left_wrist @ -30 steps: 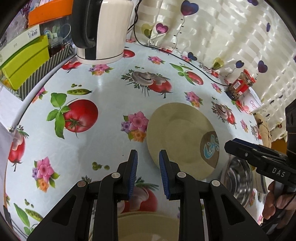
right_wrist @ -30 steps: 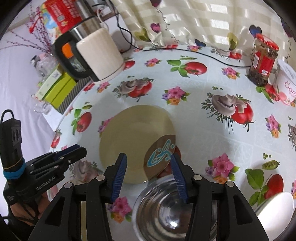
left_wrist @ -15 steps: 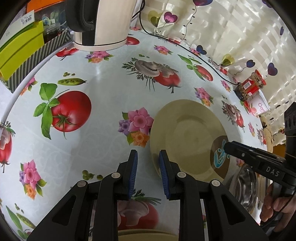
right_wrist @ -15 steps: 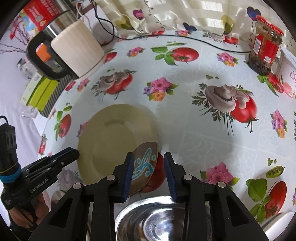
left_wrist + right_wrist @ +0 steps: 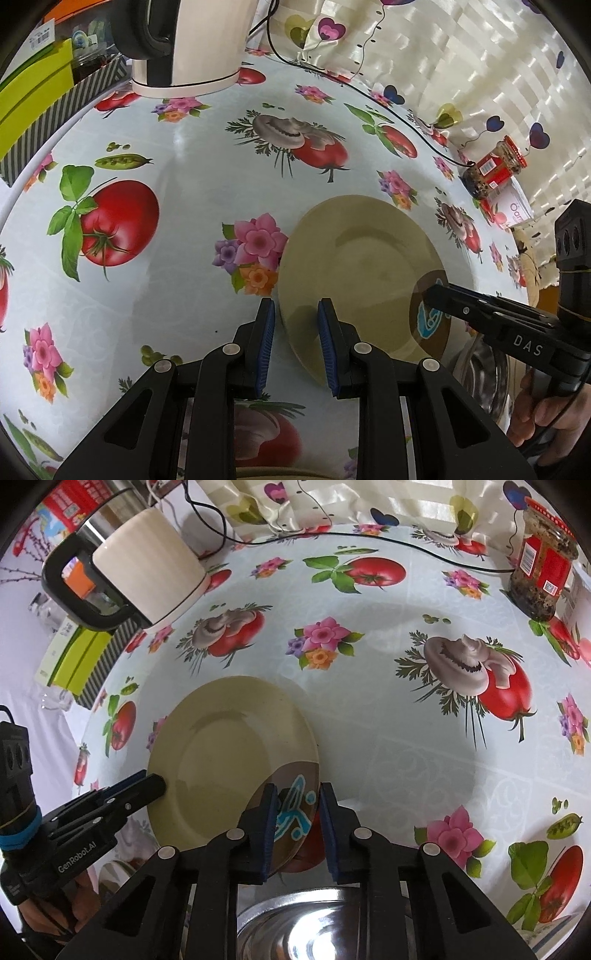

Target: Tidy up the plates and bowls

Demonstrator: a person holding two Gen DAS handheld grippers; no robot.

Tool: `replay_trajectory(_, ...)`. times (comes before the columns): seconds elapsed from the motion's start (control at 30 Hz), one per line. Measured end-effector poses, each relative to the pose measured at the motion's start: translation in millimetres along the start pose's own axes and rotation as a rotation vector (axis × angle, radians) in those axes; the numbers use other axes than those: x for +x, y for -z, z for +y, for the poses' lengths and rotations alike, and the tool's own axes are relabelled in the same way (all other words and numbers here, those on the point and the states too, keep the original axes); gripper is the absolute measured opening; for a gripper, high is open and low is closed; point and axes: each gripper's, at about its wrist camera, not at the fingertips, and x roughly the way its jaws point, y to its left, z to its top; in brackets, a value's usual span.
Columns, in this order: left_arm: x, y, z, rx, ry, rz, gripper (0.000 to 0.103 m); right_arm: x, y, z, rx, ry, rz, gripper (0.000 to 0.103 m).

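Observation:
A beige plate [image 5: 362, 266] [image 5: 221, 760] with a brown patch and a blue motif lies flat on the flowered tablecloth. My left gripper [image 5: 297, 343] is open and straddles the plate's left rim, one pad over the plate and one outside it. In the right wrist view its tip [image 5: 155, 786] sits at that rim. My right gripper [image 5: 297, 819] has the patterned rim between its pads. Its jaws are closing, and a thin gap still shows at the outer pad. From the left wrist view its tip [image 5: 428, 295] rests over the brown patch. A steel bowl [image 5: 314, 923] [image 5: 484, 373] sits just below the right gripper.
A cream kettle [image 5: 184, 44] [image 5: 147, 565] stands at the back with its black cable [image 5: 406, 542] running along the curtain. Green boxes [image 5: 33, 96] line the left edge. A red-labelled jar [image 5: 543, 565] and a white tub [image 5: 517, 214] stand far right. Another beige rim [image 5: 280, 474] shows below the left gripper.
Both grippers sank toward the plate. The right jaws narrowed around the patterned rim, and the left gripper moved from beside the plate to straddling its rim.

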Motion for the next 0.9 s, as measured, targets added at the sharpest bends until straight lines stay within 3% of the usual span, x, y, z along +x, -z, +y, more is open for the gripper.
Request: replay_trajectory(0.9, -27.4, 0.2, 7.8, -0.009, 0.003, -0.054, 0.025, -9.6, -6.2, 15.9, -0.019, -0.026, -0.031, 0.022)
